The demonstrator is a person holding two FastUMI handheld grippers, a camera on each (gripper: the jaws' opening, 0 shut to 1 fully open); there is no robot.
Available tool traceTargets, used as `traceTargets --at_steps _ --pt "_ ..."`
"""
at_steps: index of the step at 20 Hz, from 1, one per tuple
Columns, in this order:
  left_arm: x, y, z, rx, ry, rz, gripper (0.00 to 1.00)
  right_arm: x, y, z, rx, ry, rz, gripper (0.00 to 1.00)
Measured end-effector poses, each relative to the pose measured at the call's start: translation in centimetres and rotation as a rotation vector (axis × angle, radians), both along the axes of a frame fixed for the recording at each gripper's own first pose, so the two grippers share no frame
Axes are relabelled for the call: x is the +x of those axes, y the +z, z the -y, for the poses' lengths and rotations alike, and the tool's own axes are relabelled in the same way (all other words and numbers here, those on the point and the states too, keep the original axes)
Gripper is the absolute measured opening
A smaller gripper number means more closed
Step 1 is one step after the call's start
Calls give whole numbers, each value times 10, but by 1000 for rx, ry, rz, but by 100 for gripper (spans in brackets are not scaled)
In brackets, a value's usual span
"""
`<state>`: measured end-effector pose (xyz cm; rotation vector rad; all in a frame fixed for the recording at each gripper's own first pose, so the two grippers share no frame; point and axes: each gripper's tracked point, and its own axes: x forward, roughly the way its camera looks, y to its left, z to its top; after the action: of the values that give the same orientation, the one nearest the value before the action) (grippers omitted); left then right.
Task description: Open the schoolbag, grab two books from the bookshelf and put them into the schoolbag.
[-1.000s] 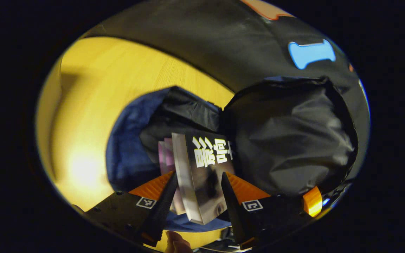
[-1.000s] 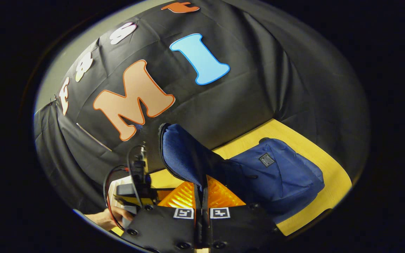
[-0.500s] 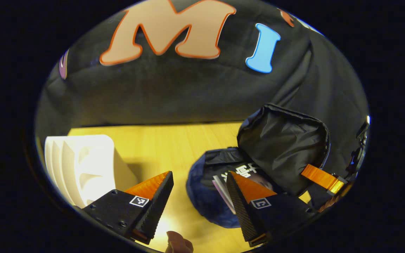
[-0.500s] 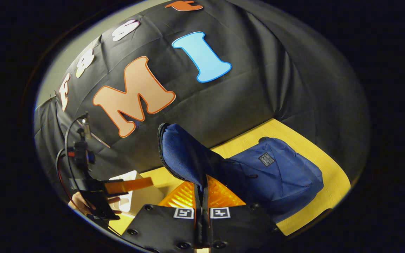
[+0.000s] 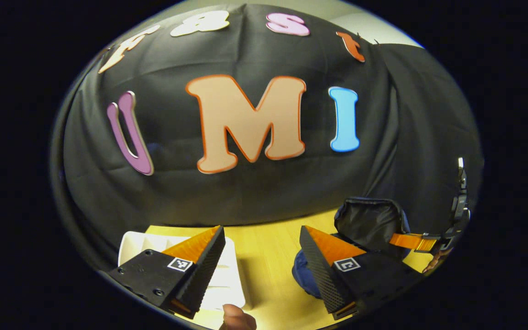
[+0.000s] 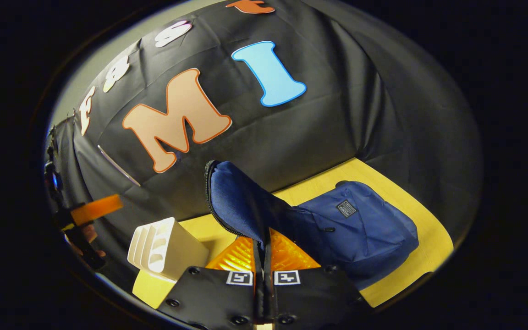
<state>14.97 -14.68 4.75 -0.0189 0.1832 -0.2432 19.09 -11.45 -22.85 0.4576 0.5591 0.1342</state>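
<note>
In the right gripper view, my right gripper [image 6: 264, 243] is shut on the edge of the blue schoolbag's flap [image 6: 241, 201] and holds it upright. The bag's body [image 6: 360, 229] lies on the table behind it. My left gripper [image 5: 261, 229] is open with nothing between its fingers, raised above the table and facing the wall. Past its right finger I see the schoolbag [image 5: 301, 275] and the flap's black lining [image 5: 369, 217], pinched by the right gripper's orange finger [image 5: 413, 240]. The white bookshelf [image 5: 229, 275] stands behind the left finger. The bag's inside is hidden.
The yellow wooden table [image 6: 383, 176] carries the bag and the white bookshelf [image 6: 167, 250], which stands left of the bag. The left gripper's orange finger [image 6: 96, 208] and a hand show at the far left. A thumb [image 5: 237, 318] shows at the bottom edge.
My left gripper has drawn back out of the bag, leaving the books inside, and risen to face the wall. The right gripper has kept the flap up.
</note>
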Motion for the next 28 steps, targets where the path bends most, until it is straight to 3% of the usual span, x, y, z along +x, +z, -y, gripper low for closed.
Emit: traceTargets --at_steps 5,10,11,14,18,24,28 --pt "-37 27 -39 -52 56 44 94 -3 -6 -12 -62 29 -2 3" --pt "-56 21 -81 -56 126 62 94 -11 -5 -28 -78 41 -9 10" --pt "-59 17 -86 -61 137 52 95 -11 -3 -35 -60 40 -5 17" --pt "-69 3 -93 -110 145 12 94 -21 1 -50 -77 50 -1 77" --pt "-79 -5 -98 -95 165 18 94 -39 20 -76 -125 71 29 96" --pt "-107 -7 -87 -5 162 70 96 -73 80 -104 -171 54 139 100" --pt "-131 -9 -77 -48 163 81 96 -98 123 -117 -191 59 237 99"
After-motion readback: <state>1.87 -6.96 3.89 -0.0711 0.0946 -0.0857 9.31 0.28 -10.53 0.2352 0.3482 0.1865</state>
